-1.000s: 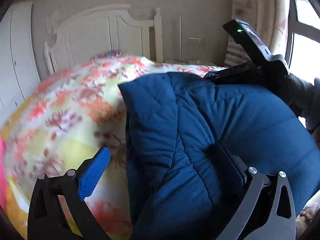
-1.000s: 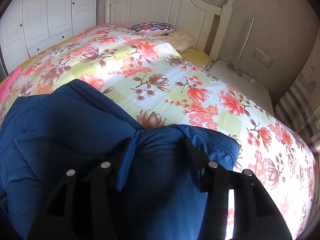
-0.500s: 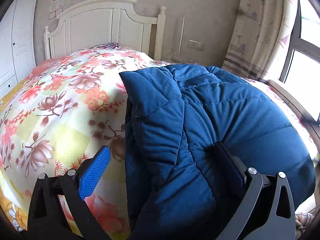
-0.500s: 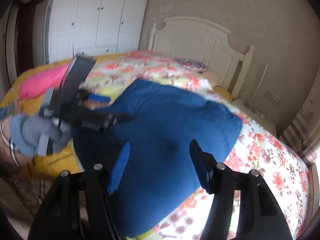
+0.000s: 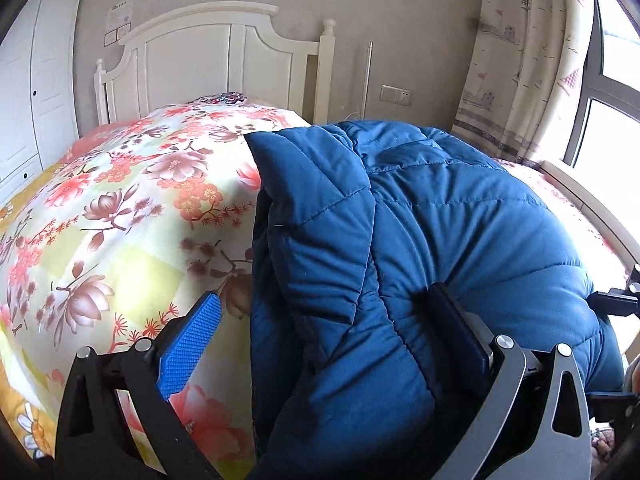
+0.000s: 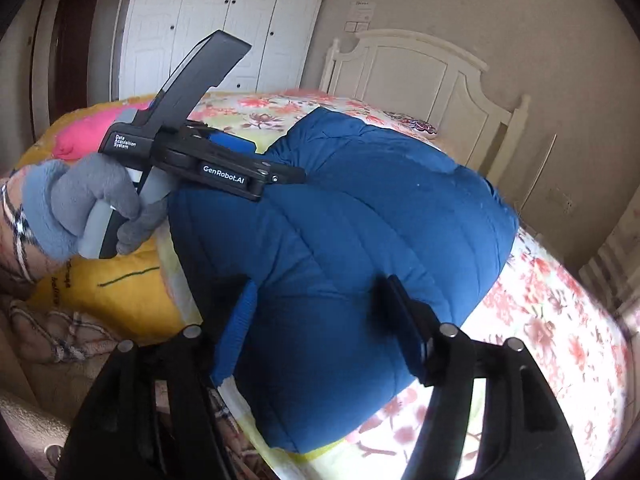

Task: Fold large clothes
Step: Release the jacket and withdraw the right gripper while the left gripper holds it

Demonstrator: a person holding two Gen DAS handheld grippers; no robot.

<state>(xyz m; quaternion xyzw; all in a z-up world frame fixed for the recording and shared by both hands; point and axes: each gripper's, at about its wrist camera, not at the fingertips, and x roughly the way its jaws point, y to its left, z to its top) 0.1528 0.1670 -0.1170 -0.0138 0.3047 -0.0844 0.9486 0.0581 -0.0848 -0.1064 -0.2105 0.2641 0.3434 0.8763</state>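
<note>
Left gripper [image 6: 280,174]: black, white lettering "GenRobot.AI", "Data Acquisition System", blue pads, silver screws. Glove [image 6: 80,200]: grey-blue fleece. Sleeve [image 6: 16,232]: plaid.

Bedroom: white headboard [image 5: 208,60] far against a beige wall [image 5: 400,8], white wardrobe [image 6: 224,20] left, floral bedspread [image 5: 120,220] on the bed, patterned curtain [image 5: 520,60] and bright window [image 5: 612,92] right.

You are working in a home bedroom. A bed [image 5: 120,208] with a flowered cover fills the room, backed by a white panelled headboard [image 5: 208,60]. White wardrobe doors [image 6: 224,20] stand along one wall, a patterned curtain [image 5: 520,60] hangs by the window [image 5: 612,92], and a wall socket [image 5: 396,94] sits beside the headboard.
</note>
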